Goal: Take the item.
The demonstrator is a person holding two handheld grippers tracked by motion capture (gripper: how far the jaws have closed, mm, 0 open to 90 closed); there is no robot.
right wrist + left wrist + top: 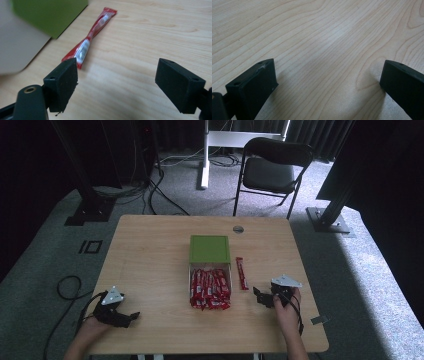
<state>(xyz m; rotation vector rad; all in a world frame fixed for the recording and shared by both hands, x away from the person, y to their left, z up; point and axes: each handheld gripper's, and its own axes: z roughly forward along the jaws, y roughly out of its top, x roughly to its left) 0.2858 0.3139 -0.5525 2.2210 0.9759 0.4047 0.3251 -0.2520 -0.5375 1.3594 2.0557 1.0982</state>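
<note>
A long red snack packet (242, 273) lies alone on the wooden table, just right of a box (210, 270) with a green lid (209, 249) that holds several red packets. My right gripper (259, 296) sits open a little right of and nearer than that packet. In the right gripper view the packet (90, 35) lies ahead of the left jaw, nothing between the jaws, beside the green lid (50, 15). My left gripper (131, 316) rests open near the table's front left corner. In the left gripper view its jaws (327, 82) stand wide over bare wood.
The table (150, 250) has a round cable hole (238, 229) at its back edge. A black folding chair (272, 170) stands on the carpet behind the table. Black frame posts and cables are on the floor at both sides.
</note>
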